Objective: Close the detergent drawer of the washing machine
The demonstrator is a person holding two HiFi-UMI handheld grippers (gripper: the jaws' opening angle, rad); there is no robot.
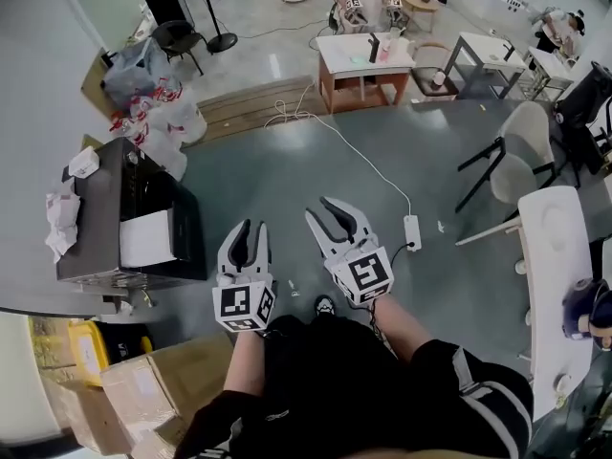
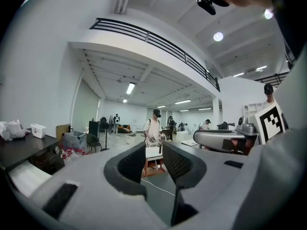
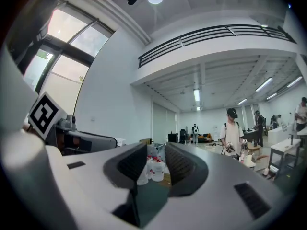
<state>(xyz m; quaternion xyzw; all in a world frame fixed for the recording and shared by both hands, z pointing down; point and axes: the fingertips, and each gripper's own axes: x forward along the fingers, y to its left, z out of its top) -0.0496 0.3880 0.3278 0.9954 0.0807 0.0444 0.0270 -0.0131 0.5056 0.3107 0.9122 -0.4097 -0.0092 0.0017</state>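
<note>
In the head view a dark washing machine (image 1: 115, 208) stands at the left against the wall. A white rectangular part (image 1: 148, 239) lies at its near right side; I cannot tell whether this is the detergent drawer. My left gripper (image 1: 247, 237) is open and empty, a short way right of the machine and apart from it. My right gripper (image 1: 335, 216) is open and empty beside it, over the bare floor. The left gripper view shows the machine (image 2: 33, 159) at the left edge, past the open left gripper (image 2: 154, 159). The right gripper (image 3: 156, 162) frames distant bags.
Cardboard boxes (image 1: 143, 390) and a yellow bin (image 1: 81, 347) sit near the machine's front. Plastic bags (image 1: 158, 113) pile up behind it. A power strip (image 1: 413, 232) with its cable lies on the floor. A white table (image 1: 559, 285) and chairs (image 1: 516, 161) stand at the right.
</note>
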